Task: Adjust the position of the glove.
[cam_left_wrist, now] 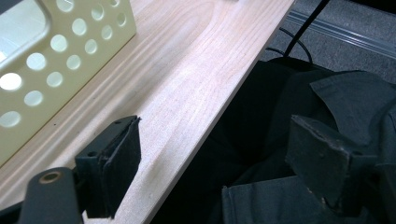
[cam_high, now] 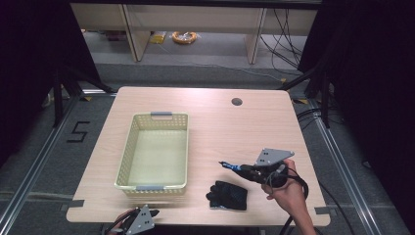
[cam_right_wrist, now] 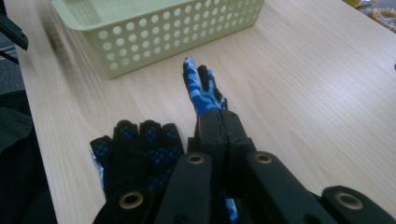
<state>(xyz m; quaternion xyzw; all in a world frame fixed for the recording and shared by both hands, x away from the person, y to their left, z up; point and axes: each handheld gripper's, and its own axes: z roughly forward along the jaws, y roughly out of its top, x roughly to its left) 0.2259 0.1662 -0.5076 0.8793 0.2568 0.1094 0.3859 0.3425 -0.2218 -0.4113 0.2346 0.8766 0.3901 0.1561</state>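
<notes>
My right hand-held gripper (cam_right_wrist: 219,123) is clamped on a blue glove (cam_right_wrist: 201,88), near the table's front-right; basket (cam_high: 128,161) lies leftward, glove's long axis pointing there. Left hand-held gripper (cam_left_wrist: 205,168) gapes empty.

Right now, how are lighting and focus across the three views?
High view: table evenly lit, surroundings dark, image soft. Left gripper view: basket holes glow bright, lap area dark. Right gripper view: blue glove sharp in the right tool, black glove clear, near arms blurred.

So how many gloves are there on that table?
2: one blue-patterned glove is pinched in the right tool, raised off the wood; the other, a dark glove, lies flat on the table near its front edge.
</notes>
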